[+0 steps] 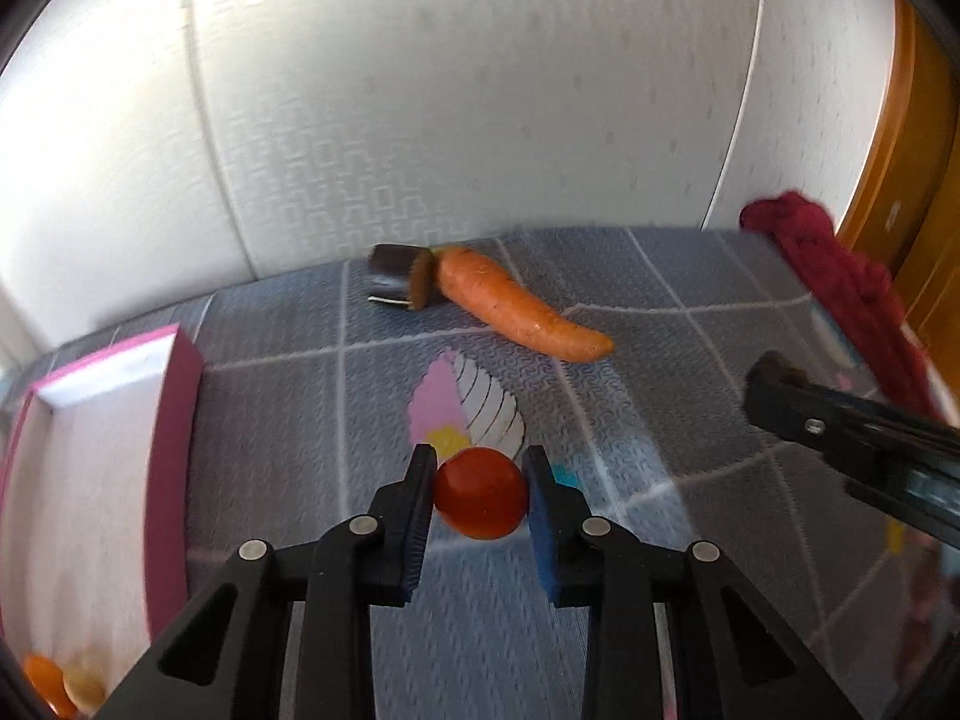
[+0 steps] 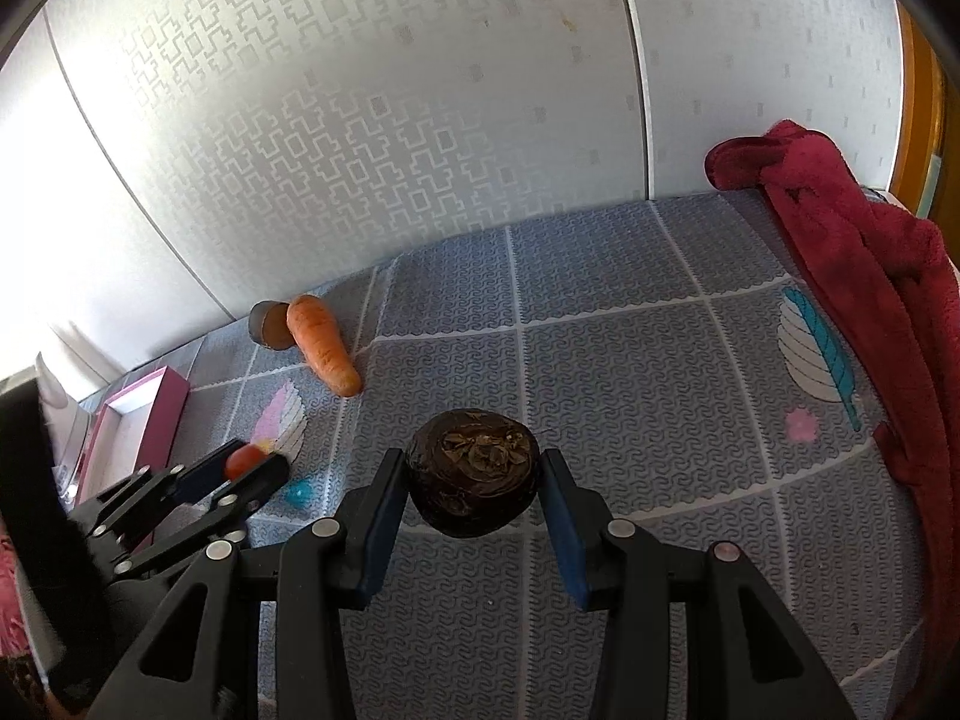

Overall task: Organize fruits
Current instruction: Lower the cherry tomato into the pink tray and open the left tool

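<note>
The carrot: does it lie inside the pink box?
No, the carrot lies on the patterned mat beside a dark cut piece, well apart from the pink box.

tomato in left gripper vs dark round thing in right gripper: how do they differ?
Colour: the tomato is glossy red; the dark round fruit is brown-black and wrinkled. Size: the tomato looks smaller. Grip: the left gripper is shut on the tomato; the right gripper has a visible gap at one pad of the dark fruit. Shared: both are roundish and sit between blue-padded fingers above the mat.
</note>
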Tool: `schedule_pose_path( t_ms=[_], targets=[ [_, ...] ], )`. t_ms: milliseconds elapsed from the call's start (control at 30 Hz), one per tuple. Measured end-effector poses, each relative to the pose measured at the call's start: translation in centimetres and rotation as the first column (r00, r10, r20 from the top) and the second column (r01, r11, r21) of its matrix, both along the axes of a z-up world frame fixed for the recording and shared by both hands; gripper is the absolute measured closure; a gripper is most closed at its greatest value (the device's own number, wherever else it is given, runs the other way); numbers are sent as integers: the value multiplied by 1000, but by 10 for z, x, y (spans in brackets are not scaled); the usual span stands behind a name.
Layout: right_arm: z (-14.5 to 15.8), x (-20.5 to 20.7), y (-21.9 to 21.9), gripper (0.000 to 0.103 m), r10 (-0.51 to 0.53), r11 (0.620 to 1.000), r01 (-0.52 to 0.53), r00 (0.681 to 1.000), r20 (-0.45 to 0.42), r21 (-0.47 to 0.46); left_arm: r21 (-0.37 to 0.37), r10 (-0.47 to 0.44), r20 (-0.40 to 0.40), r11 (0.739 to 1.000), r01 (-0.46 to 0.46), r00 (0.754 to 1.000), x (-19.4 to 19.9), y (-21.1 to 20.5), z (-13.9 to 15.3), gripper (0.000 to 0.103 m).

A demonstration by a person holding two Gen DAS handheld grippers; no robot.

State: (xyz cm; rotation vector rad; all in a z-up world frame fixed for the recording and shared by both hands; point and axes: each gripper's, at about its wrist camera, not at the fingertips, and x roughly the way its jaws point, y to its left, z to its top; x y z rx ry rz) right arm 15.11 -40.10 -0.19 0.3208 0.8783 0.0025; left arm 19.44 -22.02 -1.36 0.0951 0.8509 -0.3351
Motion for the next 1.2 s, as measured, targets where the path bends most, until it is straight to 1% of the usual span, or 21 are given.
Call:
schedule_pose_path(
  t_ms=[100, 200, 333, 500, 667, 767, 800, 933, 967, 1067, 1200],
  targets=[
    [0, -1, 2, 58, -1, 1000, 1, 1000, 2, -6, -36, 2, 16, 999, -2, 1000, -14, 11, 8, 74],
    [-3, -3, 6, 58, -4, 1000, 4, 1000, -3, -16, -106, 9, 16, 994, -8, 1000, -30, 30, 18, 74],
    [-5, -5, 11, 58, -3, 1000, 3, 1000, -5, 11, -131, 19, 21, 991, -16, 1000, -46, 52, 28, 74],
    [-3, -13, 24, 58, 15, 1000, -15, 1000, 12, 0, -191, 68, 17, 979, -64, 998, -54, 90, 40, 74],
    [0, -24, 38, 58, 28, 999, -27, 999, 38, -27, -175, 117, 47, 979, -107, 992, -61, 124, 45, 74],
    [0, -33, 44, 58, 24, 999, -22, 999, 48, -26, -184, 146, 35, 973, -137, 989, -60, 144, 42, 74],
    [-1, -36, 47, 58, 22, 1000, -21, 999, 46, -15, -182, 156, 31, 972, -148, 987, -60, 150, 40, 74],
    [-8, -58, 52, 58, 22, 994, -27, 999, 50, 103, -162, 193, 30, 969, -186, 981, -60, 177, 35, 73],
    [-10, -63, 54, 58, 26, 993, -32, 998, 54, 115, -157, 199, 32, 969, -192, 979, -60, 183, 34, 73],
    [-10, -73, 62, 58, 34, 994, -41, 997, 64, 103, -131, 223, 35, 967, -217, 974, -56, 200, 28, 73],
    [-8, -74, 63, 58, 30, 996, -37, 996, 81, 80, -109, 257, 24, 961, -253, 966, -48, 221, 20, 73]
  ],
)
